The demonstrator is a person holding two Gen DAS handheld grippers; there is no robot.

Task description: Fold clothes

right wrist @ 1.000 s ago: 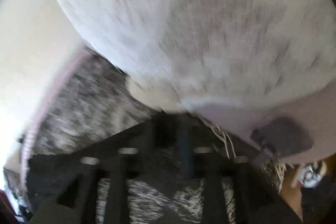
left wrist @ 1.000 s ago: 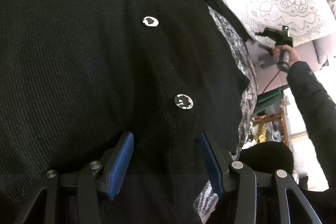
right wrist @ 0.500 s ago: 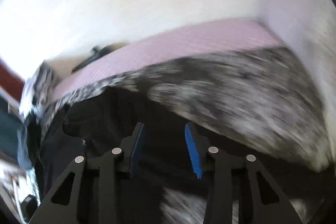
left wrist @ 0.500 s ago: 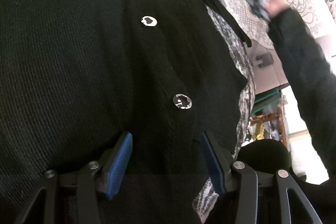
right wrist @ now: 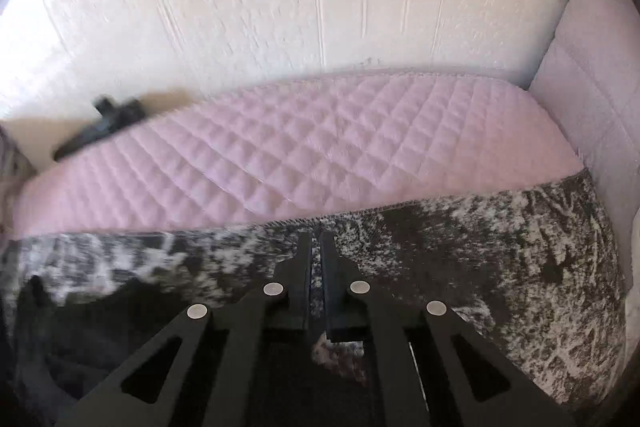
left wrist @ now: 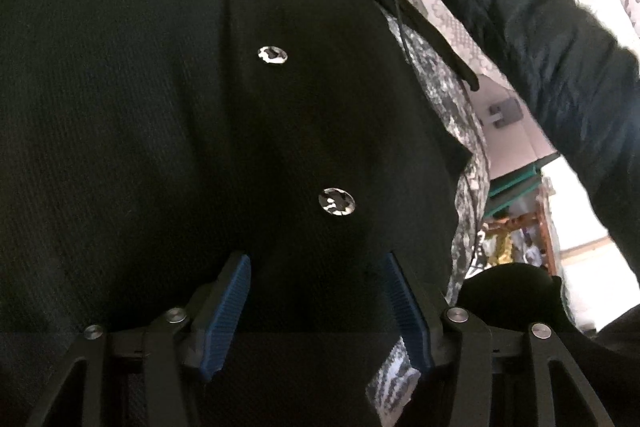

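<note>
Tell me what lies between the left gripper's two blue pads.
In the left wrist view, only the black buttoned garment lies between the open left gripper's pads.

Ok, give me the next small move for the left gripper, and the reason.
Probably close the left gripper on the black buttoned garment: its blue pads stand apart with the hem between them, gripping nothing. The right gripper looks shut over the grey mottled cloth, apparently not on the garment.
</note>
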